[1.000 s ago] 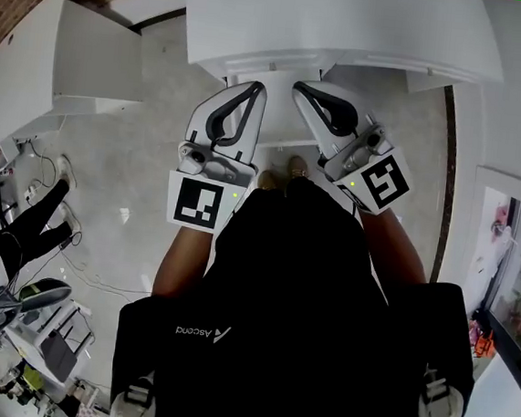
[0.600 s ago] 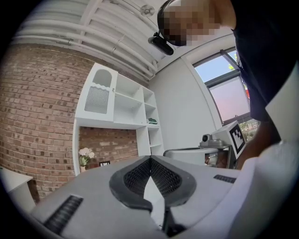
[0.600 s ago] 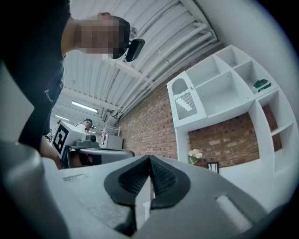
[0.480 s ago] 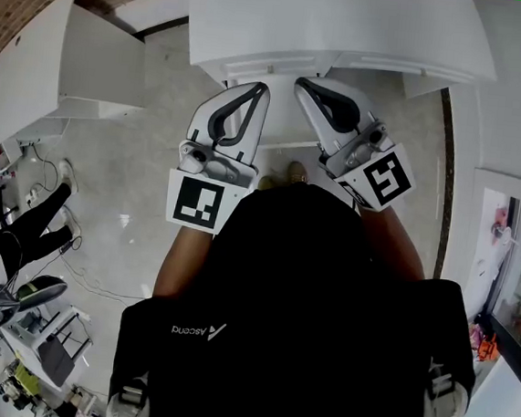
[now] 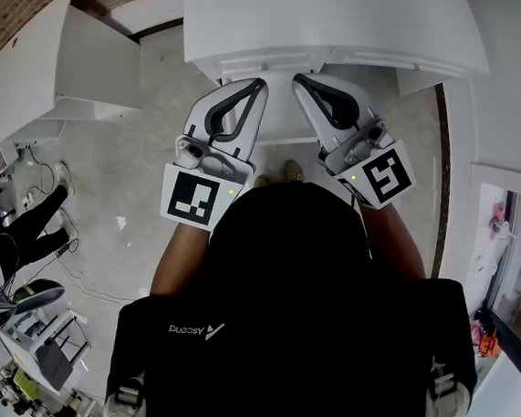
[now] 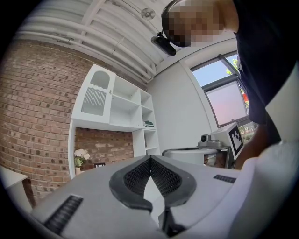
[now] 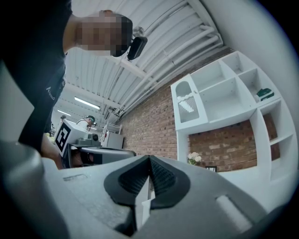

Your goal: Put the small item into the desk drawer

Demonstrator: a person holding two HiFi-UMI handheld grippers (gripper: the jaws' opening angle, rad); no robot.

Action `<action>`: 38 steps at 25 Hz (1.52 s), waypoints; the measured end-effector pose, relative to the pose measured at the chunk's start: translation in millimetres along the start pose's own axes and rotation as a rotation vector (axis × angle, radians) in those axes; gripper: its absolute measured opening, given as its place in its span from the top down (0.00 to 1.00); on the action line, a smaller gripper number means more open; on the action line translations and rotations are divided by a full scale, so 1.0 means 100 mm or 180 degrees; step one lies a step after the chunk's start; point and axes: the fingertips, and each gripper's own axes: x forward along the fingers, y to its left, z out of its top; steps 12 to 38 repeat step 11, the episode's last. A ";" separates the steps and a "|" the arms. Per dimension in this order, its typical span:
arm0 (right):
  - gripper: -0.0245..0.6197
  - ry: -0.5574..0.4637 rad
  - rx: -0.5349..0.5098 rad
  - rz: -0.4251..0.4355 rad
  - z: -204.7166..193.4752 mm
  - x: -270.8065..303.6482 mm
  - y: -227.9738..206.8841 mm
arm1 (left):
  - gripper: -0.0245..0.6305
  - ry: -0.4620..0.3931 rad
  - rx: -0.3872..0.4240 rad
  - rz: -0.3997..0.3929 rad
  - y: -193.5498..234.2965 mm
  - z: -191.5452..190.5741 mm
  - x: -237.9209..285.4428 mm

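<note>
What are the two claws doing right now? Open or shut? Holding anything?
Left claw: shut, holding nothing.
Right claw: shut, holding nothing.

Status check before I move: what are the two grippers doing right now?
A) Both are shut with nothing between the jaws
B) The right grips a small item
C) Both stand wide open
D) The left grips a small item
A: the left gripper and the right gripper each show their jaw tips meeting, with nothing pinched between them.
</note>
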 end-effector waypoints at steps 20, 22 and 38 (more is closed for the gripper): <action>0.96 -0.0016 0.0019 0.0026 0.04 -0.09 0.03 | 0.96 0.0025 0.0018 0.0013 -0.09 0.01 -0.04; 0.96 -0.0016 0.0019 0.0026 0.04 -0.09 0.03 | 0.96 0.0025 0.0018 0.0013 -0.09 0.01 -0.04; 0.96 -0.0016 0.0019 0.0026 0.04 -0.09 0.03 | 0.96 0.0025 0.0018 0.0013 -0.09 0.01 -0.04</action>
